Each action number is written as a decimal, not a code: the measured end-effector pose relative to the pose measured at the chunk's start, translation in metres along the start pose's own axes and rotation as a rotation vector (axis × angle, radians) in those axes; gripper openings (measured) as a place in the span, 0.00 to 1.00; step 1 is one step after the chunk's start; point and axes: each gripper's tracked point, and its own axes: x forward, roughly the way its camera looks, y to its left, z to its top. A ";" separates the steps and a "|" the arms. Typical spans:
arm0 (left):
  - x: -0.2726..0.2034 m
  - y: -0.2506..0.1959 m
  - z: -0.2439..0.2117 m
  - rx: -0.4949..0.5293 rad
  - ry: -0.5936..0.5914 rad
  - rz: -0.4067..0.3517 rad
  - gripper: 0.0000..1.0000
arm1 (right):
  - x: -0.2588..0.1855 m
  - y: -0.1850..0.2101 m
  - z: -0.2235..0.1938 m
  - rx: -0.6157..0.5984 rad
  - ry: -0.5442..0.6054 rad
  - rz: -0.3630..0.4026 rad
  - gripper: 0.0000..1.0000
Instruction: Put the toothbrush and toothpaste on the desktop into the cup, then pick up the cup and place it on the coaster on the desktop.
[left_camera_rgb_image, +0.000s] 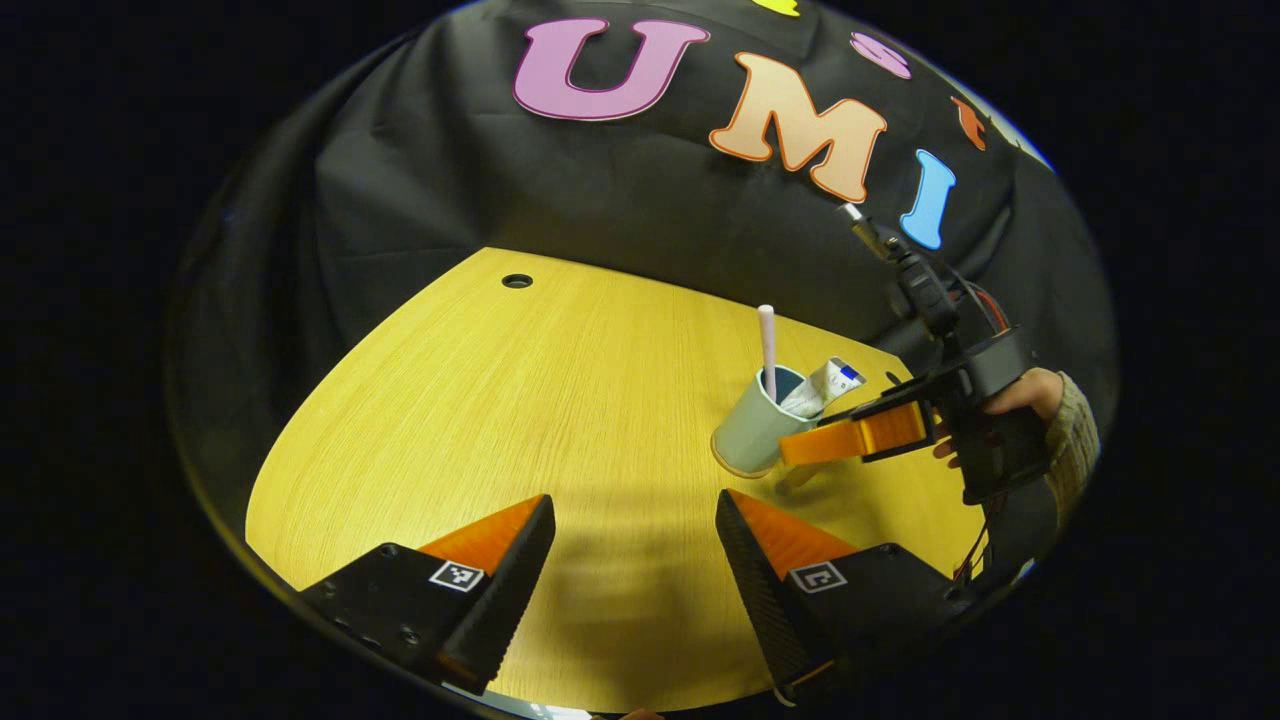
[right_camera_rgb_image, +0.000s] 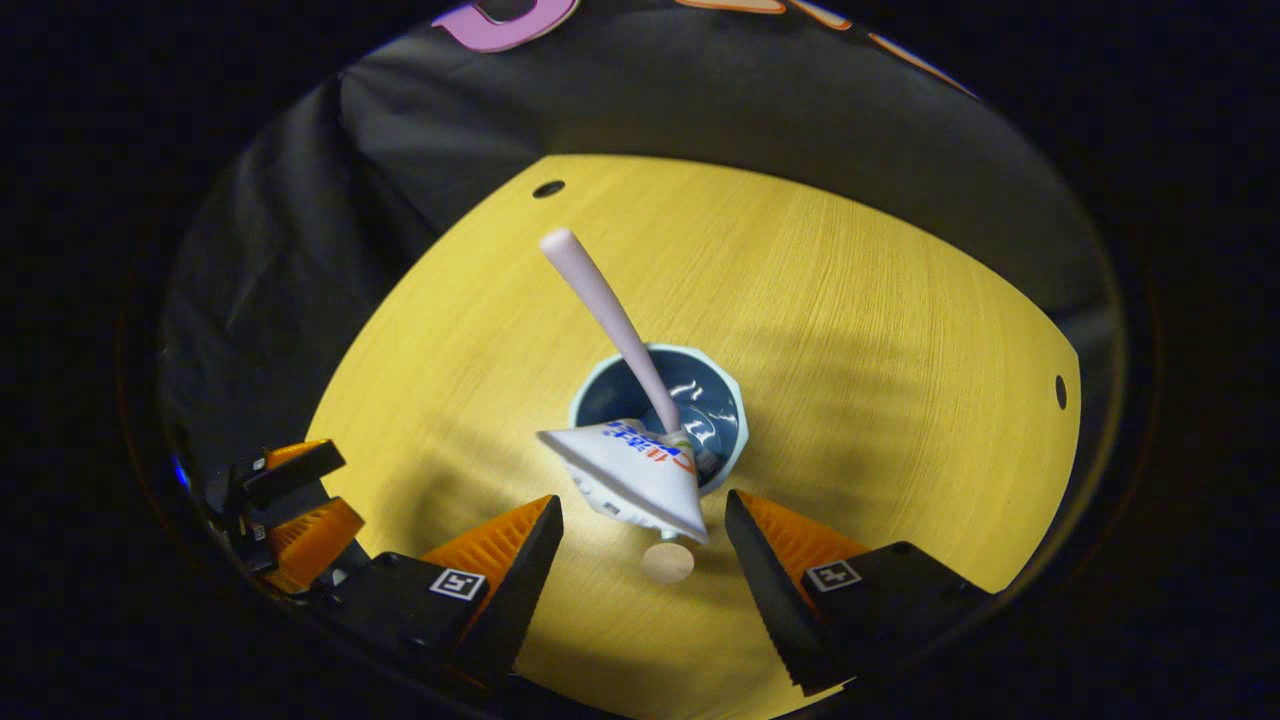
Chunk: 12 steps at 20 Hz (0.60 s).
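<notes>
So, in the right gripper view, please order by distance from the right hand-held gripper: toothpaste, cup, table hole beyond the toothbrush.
1. Toothpaste: nearest, its wide end just above the open right hand-held gripper.
2. Cup: just behind, at centre.
3. Table hole: farthest, near the upper-left table edge.

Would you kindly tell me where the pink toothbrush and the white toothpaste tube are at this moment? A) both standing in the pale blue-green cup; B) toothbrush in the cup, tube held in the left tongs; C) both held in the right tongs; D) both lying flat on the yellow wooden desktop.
A: the pink toothbrush and the white toothpaste tube both stick up out of the pale blue-green cup, and both tongs are open.
</notes>
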 end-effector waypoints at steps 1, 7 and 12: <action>0.001 -0.001 0.002 0.011 -0.001 0.004 0.94 | -0.012 0.000 0.005 0.002 -0.056 0.000 0.96; 0.005 -0.021 0.028 0.095 -0.062 -0.018 0.94 | -0.076 -0.009 0.003 0.070 -0.336 -0.058 1.00; 0.005 -0.047 0.042 0.116 -0.110 -0.071 0.94 | -0.122 -0.028 -0.025 0.189 -0.476 -0.105 0.99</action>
